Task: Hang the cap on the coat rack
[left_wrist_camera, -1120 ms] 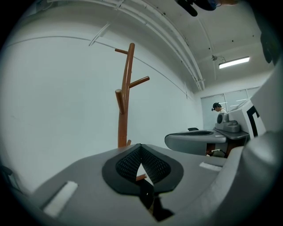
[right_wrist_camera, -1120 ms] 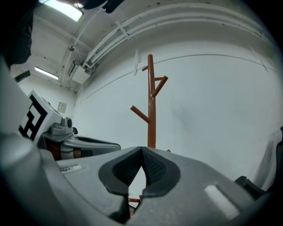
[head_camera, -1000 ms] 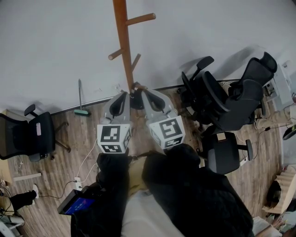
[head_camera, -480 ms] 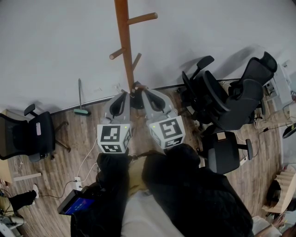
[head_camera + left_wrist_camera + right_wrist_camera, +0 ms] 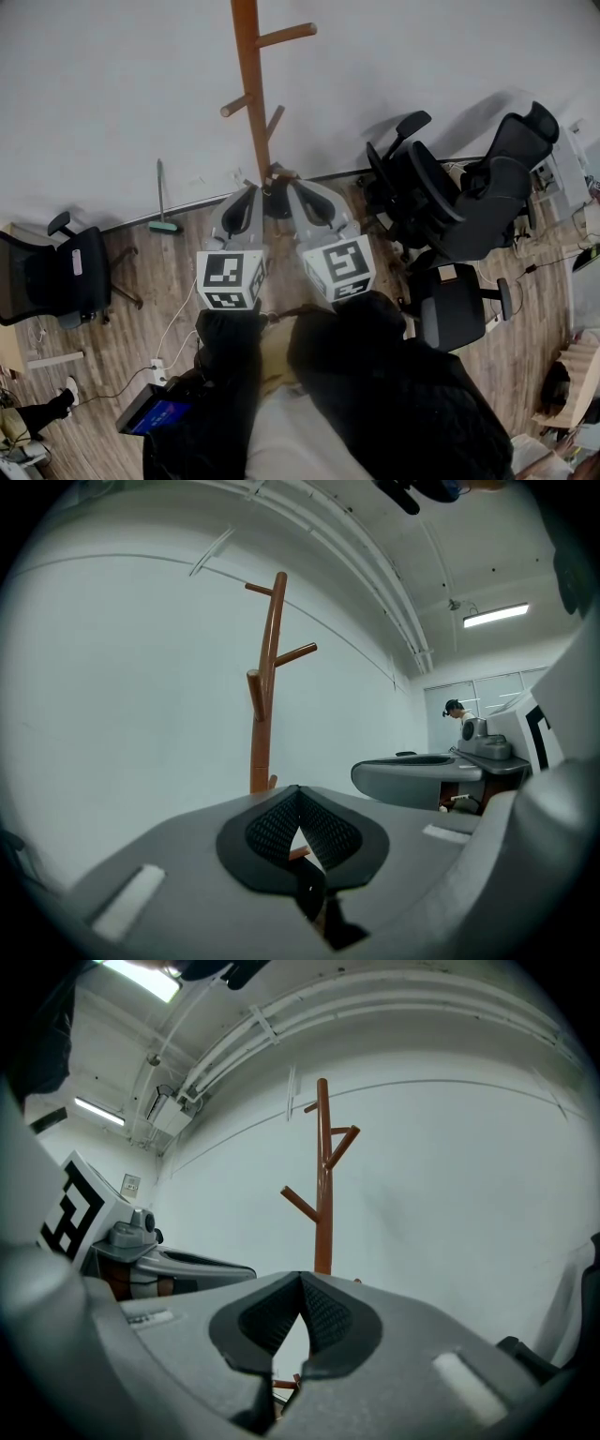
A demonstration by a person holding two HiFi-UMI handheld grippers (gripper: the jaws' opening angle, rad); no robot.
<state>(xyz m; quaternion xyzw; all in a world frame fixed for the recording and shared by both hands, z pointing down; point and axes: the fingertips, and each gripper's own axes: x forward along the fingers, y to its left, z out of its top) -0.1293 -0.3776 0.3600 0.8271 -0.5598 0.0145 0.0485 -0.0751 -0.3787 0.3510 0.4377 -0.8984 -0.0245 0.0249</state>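
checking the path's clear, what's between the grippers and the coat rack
Nothing. In both gripper views the coat rack stands ahead of the left gripper and the right gripper, against the wall, with no object between.

A white wall point(image 5: 112, 94) fills the top of the head view, above a wood-pattern floor point(image 5: 159, 272). A black office chair point(image 5: 66, 272) stands at the left edge, with more black office chairs point(image 5: 469, 206) crowded at the right. A long-handled brush point(image 5: 161, 197) leans against the wall. At the lower left lie a white power strip point(image 5: 157, 367) and a blue-lit screen point(image 5: 150, 412). In the left gripper view, a ceiling light point(image 5: 495, 615) glows at the upper right.
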